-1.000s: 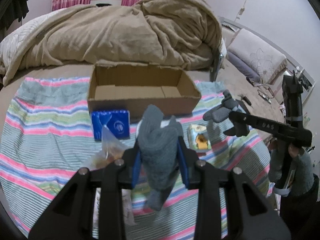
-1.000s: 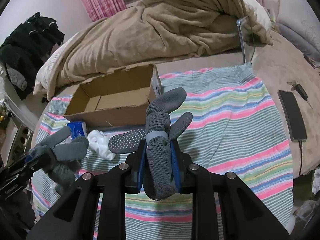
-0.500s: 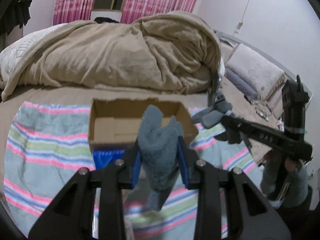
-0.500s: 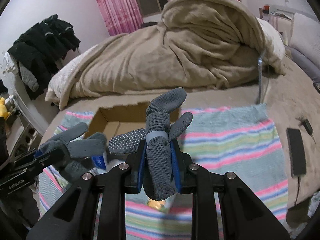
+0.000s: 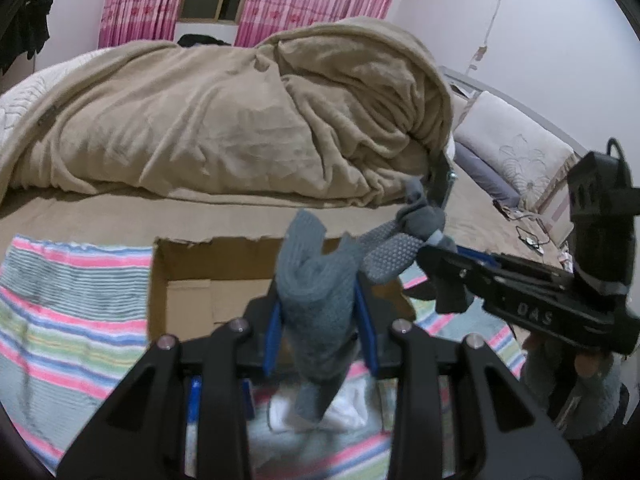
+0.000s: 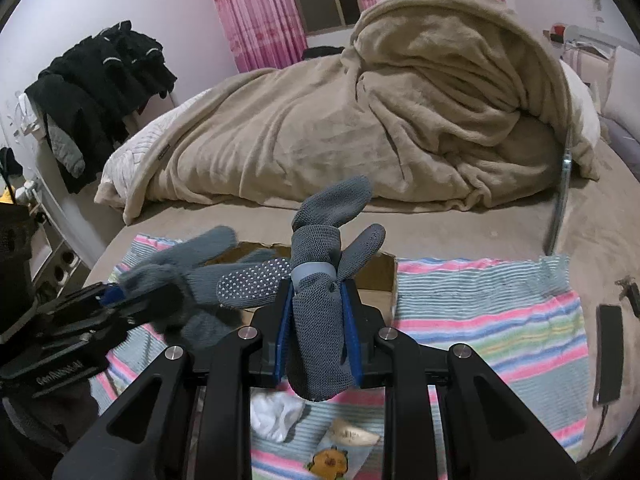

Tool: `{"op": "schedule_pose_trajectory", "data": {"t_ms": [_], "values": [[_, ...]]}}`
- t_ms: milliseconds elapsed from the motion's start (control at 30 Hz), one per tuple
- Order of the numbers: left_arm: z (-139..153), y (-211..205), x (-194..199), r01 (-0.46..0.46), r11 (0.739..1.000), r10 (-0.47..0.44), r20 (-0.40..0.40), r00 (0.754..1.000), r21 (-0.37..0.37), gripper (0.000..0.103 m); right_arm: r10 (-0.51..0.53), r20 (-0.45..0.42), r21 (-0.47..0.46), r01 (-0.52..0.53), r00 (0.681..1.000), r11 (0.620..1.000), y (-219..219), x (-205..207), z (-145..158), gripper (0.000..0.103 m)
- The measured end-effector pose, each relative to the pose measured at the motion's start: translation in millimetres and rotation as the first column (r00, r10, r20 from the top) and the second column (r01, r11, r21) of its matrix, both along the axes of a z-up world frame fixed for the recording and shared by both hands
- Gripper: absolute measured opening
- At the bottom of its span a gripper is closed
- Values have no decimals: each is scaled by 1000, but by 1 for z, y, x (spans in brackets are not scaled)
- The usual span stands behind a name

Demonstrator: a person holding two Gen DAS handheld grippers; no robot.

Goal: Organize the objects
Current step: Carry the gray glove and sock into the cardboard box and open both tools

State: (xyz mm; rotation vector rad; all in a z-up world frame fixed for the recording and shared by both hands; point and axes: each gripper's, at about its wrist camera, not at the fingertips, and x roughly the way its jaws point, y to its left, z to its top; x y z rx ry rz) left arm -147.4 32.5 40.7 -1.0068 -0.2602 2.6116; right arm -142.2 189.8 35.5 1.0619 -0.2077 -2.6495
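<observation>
My left gripper (image 5: 318,304) is shut on a blue-grey knit glove (image 5: 316,292) and holds it up over the near edge of the open cardboard box (image 5: 180,280). My right gripper (image 6: 318,312) is shut on a grey dotted-palm glove (image 6: 320,280), held above the box (image 6: 380,272) near its right end. The right gripper and its glove (image 5: 394,252) show at the right of the left wrist view. The left gripper's glove (image 6: 188,264) shows at the left of the right wrist view. The two gloves almost touch.
A striped cloth (image 6: 480,304) covers the bed under the box. A white cloth (image 6: 276,416) and a snack packet (image 6: 332,456) lie near me. A beige duvet (image 6: 360,120) is piled behind. A phone (image 6: 608,352) lies at the right.
Both grippers have risen and moved forward toward the box, each still holding its glove. The two gloves have come closer together above the box.
</observation>
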Motion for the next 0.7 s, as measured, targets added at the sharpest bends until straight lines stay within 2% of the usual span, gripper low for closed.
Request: {"op": "schedule_pose_trajectory", "data": {"t_ms": [200, 400, 700], "values": [[-34, 6, -33, -11, 1000, 11, 61, 998, -11, 33, 4, 61, -1, -4, 998, 1000, -4, -23, -30, 25], [-59, 10, -48, 5, 999, -1, 114, 993, -32, 33, 4, 112, 7, -5, 994, 1000, -5, -34, -56, 25], [-85, 15, -71, 22, 999, -15, 182, 983, -36, 35, -6, 150, 29, 2, 989, 1000, -7, -39, -70, 26]]}}
